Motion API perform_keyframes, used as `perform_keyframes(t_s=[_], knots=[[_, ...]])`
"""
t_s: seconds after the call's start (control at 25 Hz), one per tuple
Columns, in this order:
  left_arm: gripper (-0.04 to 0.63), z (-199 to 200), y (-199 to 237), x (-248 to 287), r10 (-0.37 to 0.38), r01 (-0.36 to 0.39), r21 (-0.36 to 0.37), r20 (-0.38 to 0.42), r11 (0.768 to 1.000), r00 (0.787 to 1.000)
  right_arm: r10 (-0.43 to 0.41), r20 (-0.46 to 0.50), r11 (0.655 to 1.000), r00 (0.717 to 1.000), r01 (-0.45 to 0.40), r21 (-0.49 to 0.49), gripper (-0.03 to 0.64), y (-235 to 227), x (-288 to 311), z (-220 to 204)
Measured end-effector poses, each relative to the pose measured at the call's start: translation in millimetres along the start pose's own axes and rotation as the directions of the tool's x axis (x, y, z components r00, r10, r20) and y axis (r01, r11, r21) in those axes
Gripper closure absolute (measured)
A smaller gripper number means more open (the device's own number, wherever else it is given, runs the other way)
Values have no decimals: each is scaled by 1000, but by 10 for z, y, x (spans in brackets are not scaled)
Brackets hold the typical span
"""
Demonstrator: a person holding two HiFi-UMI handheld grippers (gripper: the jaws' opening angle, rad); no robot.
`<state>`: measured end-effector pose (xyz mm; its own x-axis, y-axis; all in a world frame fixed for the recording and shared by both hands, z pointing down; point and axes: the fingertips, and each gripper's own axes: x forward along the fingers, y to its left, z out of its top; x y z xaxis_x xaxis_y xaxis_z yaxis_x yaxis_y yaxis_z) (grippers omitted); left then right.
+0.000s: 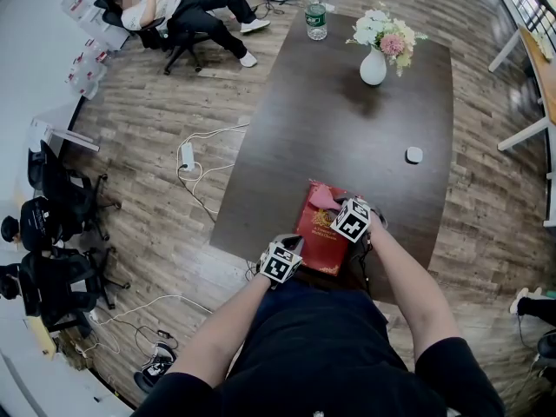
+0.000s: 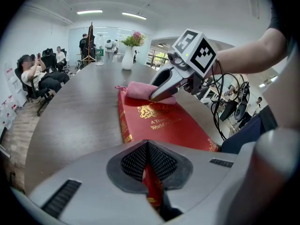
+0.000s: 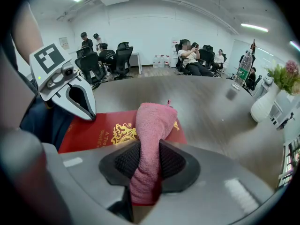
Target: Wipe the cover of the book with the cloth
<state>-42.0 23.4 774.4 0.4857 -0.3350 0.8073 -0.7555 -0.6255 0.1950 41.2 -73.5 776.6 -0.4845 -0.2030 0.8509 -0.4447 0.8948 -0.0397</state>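
A red book [image 1: 323,230] with gold print lies at the near edge of the dark table [image 1: 347,129]. My left gripper [image 1: 287,254] is shut on the book's near corner [image 2: 152,189], pinning the red cover between its pads. My right gripper [image 1: 343,208] is shut on a pink cloth [image 3: 151,139] that rests on the far end of the cover [image 3: 110,130]. In the left gripper view the cloth [image 2: 140,90] lies across the book's far end [image 2: 161,121] under the right gripper [image 2: 161,92].
On the table's far part stand a white vase of flowers [image 1: 375,59] and a water bottle [image 1: 316,20]; a small white object [image 1: 414,155] lies to the right. People sit on office chairs [image 1: 174,16] beyond the table. Cables and a power strip [image 1: 187,156] lie on the floor at left.
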Motion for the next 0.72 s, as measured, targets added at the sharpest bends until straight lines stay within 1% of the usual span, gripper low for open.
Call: perform_keyframes(t_s=[0.72], knots=[[601, -21, 0, -10, -1, 1, 5, -6, 1000, 1000, 3, -14, 1000, 1000, -3, 13, 502, 5, -123, -159]])
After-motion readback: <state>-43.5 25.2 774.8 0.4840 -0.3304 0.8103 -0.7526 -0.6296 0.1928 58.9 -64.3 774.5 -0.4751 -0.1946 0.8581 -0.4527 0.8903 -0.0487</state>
